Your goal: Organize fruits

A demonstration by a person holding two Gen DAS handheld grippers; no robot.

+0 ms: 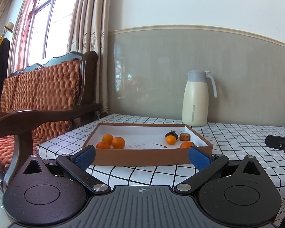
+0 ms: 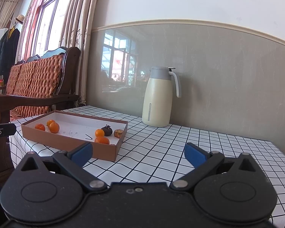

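Observation:
A shallow brown cardboard box (image 1: 142,156) (image 2: 66,142) sits on the checked tablecloth. At its left end lie three oranges (image 1: 113,142) (image 2: 48,127). At its right end lie two oranges (image 1: 171,139) (image 2: 101,136), a dark mangosteen (image 1: 172,133) (image 2: 106,130) and a brown fruit (image 1: 184,136) (image 2: 118,133). My left gripper (image 1: 142,156) is open and empty, just in front of the box's near wall. My right gripper (image 2: 138,154) is open and empty, over the cloth to the right of the box's near corner.
A cream thermos jug (image 1: 195,99) (image 2: 159,96) stands behind the box against the wall. A wooden sofa (image 1: 38,102) with orange cushions borders the table's left edge. The right gripper's body (image 1: 281,146) shows at the right edge of the left wrist view.

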